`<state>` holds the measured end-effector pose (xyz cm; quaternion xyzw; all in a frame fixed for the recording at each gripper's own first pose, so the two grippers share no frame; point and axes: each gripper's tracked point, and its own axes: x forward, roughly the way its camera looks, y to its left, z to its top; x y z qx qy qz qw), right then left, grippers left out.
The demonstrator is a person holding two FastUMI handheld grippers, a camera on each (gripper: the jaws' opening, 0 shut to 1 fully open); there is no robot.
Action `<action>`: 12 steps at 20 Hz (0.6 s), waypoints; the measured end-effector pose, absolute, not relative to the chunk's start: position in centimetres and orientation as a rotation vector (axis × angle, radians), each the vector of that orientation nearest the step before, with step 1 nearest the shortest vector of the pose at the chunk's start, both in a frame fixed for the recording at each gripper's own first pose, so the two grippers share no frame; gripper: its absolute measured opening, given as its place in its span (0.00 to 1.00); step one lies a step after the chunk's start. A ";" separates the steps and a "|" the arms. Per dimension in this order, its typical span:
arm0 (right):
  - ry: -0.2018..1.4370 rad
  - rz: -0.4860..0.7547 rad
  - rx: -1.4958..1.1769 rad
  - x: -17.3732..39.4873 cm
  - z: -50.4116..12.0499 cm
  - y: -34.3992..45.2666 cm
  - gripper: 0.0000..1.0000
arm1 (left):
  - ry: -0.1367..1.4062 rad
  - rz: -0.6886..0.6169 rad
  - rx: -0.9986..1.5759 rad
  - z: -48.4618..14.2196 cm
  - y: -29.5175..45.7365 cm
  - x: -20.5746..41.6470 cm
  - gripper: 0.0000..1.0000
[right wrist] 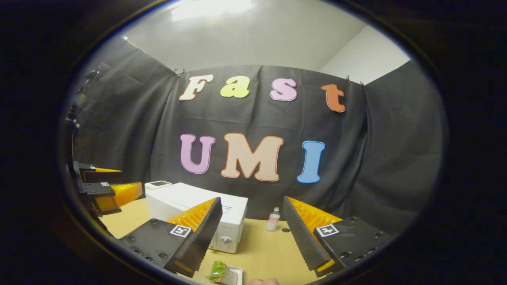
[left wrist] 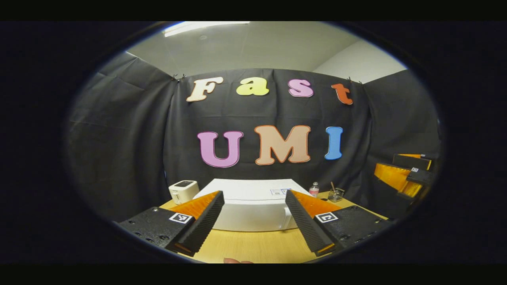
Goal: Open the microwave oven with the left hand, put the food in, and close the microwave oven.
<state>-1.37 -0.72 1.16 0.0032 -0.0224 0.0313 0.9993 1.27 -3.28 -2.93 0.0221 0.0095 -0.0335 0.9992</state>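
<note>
Microwave (left wrist: 253,208) closed on table (left wrist: 257,245) at twelve o'clock of left gripper (left wrist: 254,223), fingers apart; right gripper (right wrist: 248,233) spread, empty; food (right wrist: 217,271) at its six o'clock.

In the left gripper view, the microwave oven (left wrist: 253,206) stood on the table (left wrist: 253,245) ahead, between the two fingers (left wrist: 206,219). A toaster (left wrist: 183,191) sat beyond the left finger; a bottle (left wrist: 314,189) and a glass (left wrist: 336,194) lay beyond the right one. In the right gripper view, the food (right wrist: 222,273) lay low between the fingers, before the microwave.
</note>
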 end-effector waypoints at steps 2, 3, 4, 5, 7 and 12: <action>-0.062 0.071 0.028 -1.7 1.7 -0.9 0.97 | 0.066 -0.092 0.099 -6.3 -3.7 2.0 0.97; -0.062 0.071 0.034 -1.7 1.6 -1.2 0.97 | 0.074 -0.109 0.116 -8.0 -4.2 2.5 0.97; -0.062 0.068 0.035 -1.8 1.6 -1.5 0.96 | 0.083 -0.130 0.124 -9.5 -4.9 2.9 0.97; -0.062 0.064 0.031 -1.9 1.6 -1.9 0.96 | 0.095 -0.151 0.130 -11.2 -5.6 3.3 0.98; -0.062 0.049 0.018 -2.3 1.5 -2.8 0.98 | 0.139 -0.172 0.112 -14.9 -6.9 4.4 0.97; -0.052 0.011 0.050 -3.1 1.2 -4.7 0.96 | 0.303 -0.204 0.061 -22.5 -10.7 6.9 0.98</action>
